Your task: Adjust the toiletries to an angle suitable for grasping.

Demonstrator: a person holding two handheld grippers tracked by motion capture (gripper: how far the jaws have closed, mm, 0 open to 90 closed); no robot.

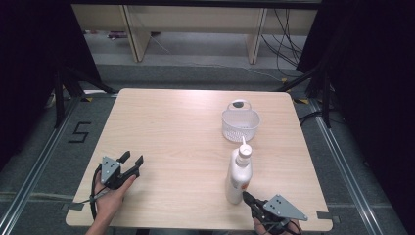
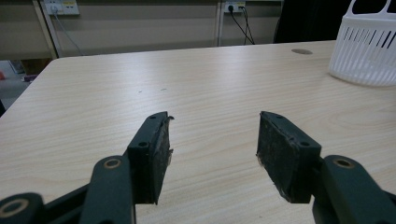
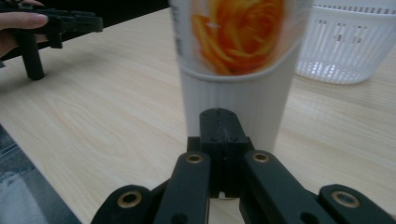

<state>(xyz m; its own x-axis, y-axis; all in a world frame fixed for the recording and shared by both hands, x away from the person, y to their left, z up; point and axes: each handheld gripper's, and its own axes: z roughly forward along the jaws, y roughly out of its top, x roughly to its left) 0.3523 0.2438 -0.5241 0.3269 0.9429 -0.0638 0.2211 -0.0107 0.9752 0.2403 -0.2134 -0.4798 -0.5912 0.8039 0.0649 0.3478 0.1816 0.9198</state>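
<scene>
My right gripper (image 1: 248,197) sits at the near right edge of the pale wooden table (image 1: 171,137), its jaws clenched together on nothing, their tips just short of the base of the tall white plastic bottle with an orange-flower label and pointed nozzle cap (image 1: 239,174). The bottle stands upright, nearer than the white perforated plastic basket (image 1: 240,125), a gap between them. My left gripper (image 1: 131,164) rests at the near left, jaws released and wide, well apart from both. I judge this the approach to the bottle. Next I must spread my right jaws wide enough to straddle the bottle's body, then close on it low and square so it doesn't tip.
</scene>
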